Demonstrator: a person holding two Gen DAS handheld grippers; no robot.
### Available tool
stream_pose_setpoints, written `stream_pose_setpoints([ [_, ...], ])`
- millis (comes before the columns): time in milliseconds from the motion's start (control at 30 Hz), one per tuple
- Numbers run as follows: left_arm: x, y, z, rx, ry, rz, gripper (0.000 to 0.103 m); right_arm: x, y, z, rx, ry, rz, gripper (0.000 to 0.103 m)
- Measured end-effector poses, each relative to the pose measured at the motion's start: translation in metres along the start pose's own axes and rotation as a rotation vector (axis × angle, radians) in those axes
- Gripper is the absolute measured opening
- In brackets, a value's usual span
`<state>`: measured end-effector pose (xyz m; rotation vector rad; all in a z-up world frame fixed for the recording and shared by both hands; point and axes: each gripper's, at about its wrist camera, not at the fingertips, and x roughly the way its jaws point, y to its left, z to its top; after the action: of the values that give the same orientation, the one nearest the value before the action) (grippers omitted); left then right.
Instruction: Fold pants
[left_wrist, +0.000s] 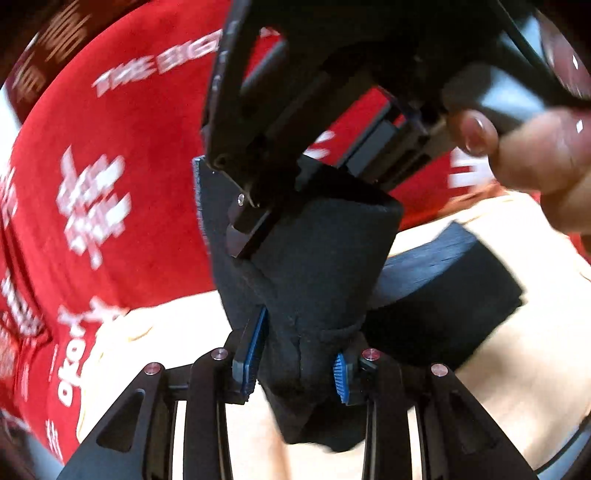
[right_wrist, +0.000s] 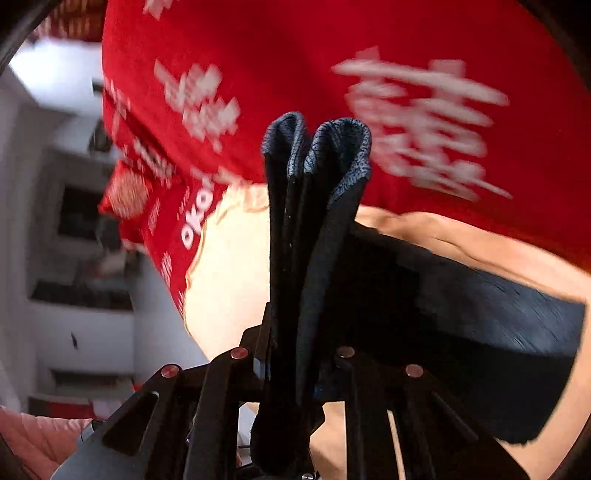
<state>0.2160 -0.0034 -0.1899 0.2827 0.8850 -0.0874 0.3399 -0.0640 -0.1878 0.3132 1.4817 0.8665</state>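
Dark pants (left_wrist: 314, 280) over cream surface (left_wrist: 517, 387), red printed cloth (left_wrist: 122, 122) behind

White lettering is printed on the red cloth (left_wrist: 147, 206). In the left wrist view, "THE BIG" (left_wrist: 155, 66) can be read near the cloth's upper edge, cut off by a black gripper frame. Lower on the cloth, beside the cream surface (left_wrist: 177, 354), "okojo" (left_wrist: 72, 373) is read, turned sideways; in the right wrist view only "oko" (right_wrist: 197, 218) of it can be made out. Large white characters (right_wrist: 424, 125) are also printed on the cloth but are too blurred to be read.
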Motion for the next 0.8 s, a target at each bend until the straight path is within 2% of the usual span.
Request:
stream_pose_setpoints([
  [133, -0.004, -0.066, 0.018, 0.088, -0.010, -0.062, 0.033, -0.059, -0.067, -0.029, 0.098, -0.086, 0.027, 0.016],
  [233, 0.005, -0.119, 0.022, 0.164, 0.019, -0.088, 0.033, -0.075, -0.119, -0.053, 0.187, -0.107, 0.026, 0.016],
  [300, 0.017, -0.151, 0.021, 0.204, 0.048, -0.101, 0.033, -0.067, -0.141, -0.063, 0.226, -0.110, 0.021, 0.016],
  [500, 0.060, -0.209, 0.008, 0.266, 0.132, -0.095, 0.033, -0.047, -0.220, -0.077, 0.340, -0.103, 0.021, 0.018],
  [667, 0.076, -0.220, -0.003, 0.310, 0.179, -0.039, 0.034, -0.032, -0.246, -0.090, 0.371, -0.094, -0.008, 0.022],
  [733, 0.079, -0.218, -0.003, 0.334, 0.187, -0.011, 0.053, -0.032, -0.243, -0.092, 0.352, -0.097, -0.031, 0.023],
  [800, 0.078, -0.207, -0.003, 0.307, 0.214, -0.021, 0.067, -0.033, -0.241, -0.094, 0.339, -0.099, -0.055, 0.023],
])
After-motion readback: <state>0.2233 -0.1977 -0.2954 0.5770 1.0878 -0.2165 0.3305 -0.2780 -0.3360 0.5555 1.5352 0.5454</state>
